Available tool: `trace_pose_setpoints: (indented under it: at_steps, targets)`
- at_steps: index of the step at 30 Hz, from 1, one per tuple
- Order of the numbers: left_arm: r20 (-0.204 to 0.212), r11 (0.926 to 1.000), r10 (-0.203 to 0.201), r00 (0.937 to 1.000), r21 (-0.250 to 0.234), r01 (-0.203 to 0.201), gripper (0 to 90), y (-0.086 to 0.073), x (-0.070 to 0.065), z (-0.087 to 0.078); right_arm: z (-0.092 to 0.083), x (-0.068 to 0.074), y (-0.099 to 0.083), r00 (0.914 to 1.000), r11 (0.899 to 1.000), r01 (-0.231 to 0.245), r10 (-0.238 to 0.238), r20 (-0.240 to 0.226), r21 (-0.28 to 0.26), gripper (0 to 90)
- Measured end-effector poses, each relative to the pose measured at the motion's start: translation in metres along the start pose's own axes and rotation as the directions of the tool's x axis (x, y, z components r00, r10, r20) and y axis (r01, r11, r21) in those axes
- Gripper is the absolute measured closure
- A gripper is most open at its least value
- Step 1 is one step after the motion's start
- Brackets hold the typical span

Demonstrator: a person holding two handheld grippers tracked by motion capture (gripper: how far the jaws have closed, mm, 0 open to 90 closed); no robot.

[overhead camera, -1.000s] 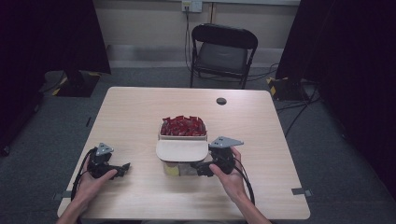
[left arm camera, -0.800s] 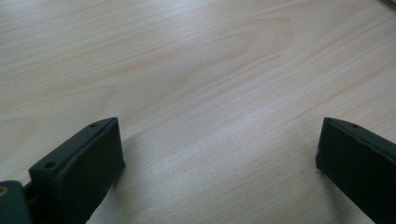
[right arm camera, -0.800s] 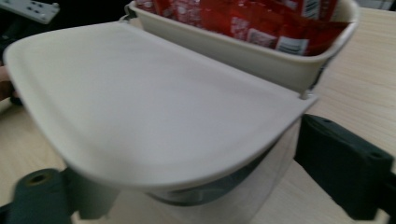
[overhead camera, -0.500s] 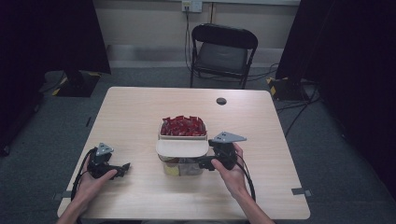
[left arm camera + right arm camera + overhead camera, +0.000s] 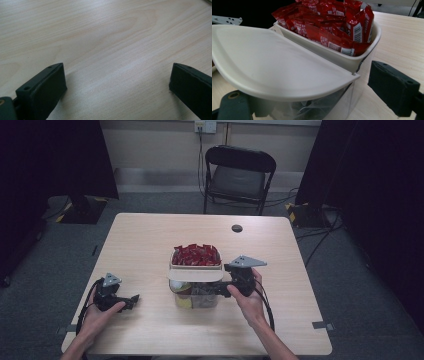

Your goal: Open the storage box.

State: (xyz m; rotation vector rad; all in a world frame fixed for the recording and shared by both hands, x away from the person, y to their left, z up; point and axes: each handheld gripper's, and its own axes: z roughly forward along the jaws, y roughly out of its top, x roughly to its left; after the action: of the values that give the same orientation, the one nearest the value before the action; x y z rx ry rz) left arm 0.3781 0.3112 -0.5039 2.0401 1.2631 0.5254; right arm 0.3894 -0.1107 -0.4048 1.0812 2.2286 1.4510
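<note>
Jaws narrowed around the container's clear front

Compared with a second ago, the right gripper (image 5: 220, 289) has drawn its jaws in around the clear compartment of the condiment container (image 5: 196, 285) at mid-table, under its white half-lid (image 5: 272, 62); firm contact cannot be told. Red sauce packets (image 5: 332, 22) fill the open rear tray. Left gripper (image 5: 131, 300) rests unmoved on the wooden table (image 5: 105, 37), jaws wide and empty
</note>
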Motion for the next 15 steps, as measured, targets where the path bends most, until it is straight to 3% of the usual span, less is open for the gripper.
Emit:
trace_pose_setpoints:
  at_steps: [15]
  targets:
    - [0.0, 1.0, 0.0, 1.0, 0.0, 0.0, 0.3, 0.0, 0.0, 0.0, 0.0054, -0.0024, 0.0004, 0.9995, 1.0, -0.018, 0.017, -0.027, -0.011, 13.2]
